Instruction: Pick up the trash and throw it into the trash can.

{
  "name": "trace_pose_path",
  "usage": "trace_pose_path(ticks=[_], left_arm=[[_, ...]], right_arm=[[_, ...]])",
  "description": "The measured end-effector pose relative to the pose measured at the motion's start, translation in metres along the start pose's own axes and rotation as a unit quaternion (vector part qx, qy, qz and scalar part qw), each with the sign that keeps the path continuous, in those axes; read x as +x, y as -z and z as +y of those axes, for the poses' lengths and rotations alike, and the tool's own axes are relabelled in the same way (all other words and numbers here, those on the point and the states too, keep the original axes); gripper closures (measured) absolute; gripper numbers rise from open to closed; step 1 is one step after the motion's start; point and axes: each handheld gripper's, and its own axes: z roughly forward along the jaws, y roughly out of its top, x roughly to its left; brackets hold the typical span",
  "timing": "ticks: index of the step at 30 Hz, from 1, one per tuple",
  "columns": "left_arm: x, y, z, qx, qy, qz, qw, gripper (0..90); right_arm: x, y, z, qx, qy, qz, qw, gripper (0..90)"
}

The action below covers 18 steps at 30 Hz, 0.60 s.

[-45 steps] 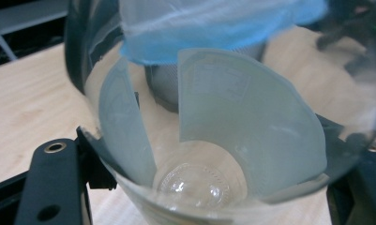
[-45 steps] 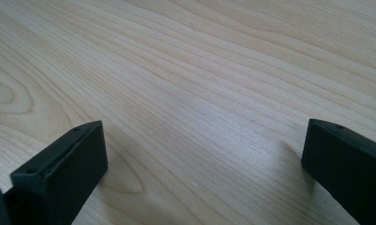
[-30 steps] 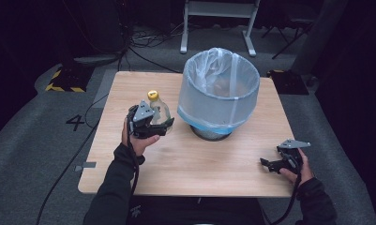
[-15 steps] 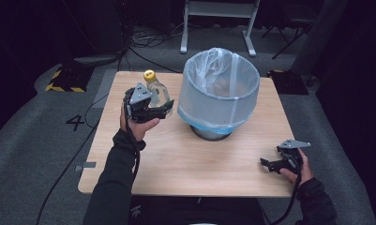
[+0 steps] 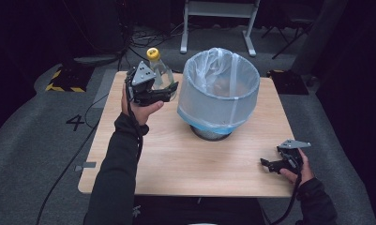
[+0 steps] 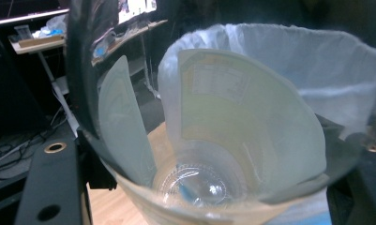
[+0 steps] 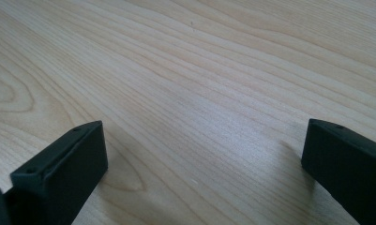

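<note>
A clear plastic bottle (image 5: 160, 74) with a yellow cap and a pale label is held up in the air by my left gripper (image 5: 169, 89), which is shut on its body. It hangs just left of the bin (image 5: 220, 91), a round bin lined with a white-blue plastic bag. In the left gripper view the bottle (image 6: 214, 140) is seen from its base, with the bin's bag (image 6: 317, 70) right behind it. My right gripper (image 5: 266, 163) rests low at the table's front right, jaws open over bare wood (image 7: 190, 93).
The wooden table (image 5: 176, 154) stands on a grey floor with cables and a yellow-black marked plate at the far left. A white metal stand is behind the table.
My left hand has lifted the bottle off the table and carried it up and toward the bin's rim. The right hand has kept still.
</note>
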Motion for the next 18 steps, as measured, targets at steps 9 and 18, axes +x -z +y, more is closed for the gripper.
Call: trace_pose_path(ticks=[9,18], left_arm=[[-0.004,-0.002,0.034,-0.013,-0.019,0.002,0.9997,27.8],[-0.018,-0.008,0.058,-0.031,-0.027,-0.030,0.9987,27.8]], right_arm=[[0.000,0.000,0.000,0.000,0.000,0.000,1.0000,0.4],[0.000,0.000,0.000,0.000,0.000,0.000,1.0000,0.4]])
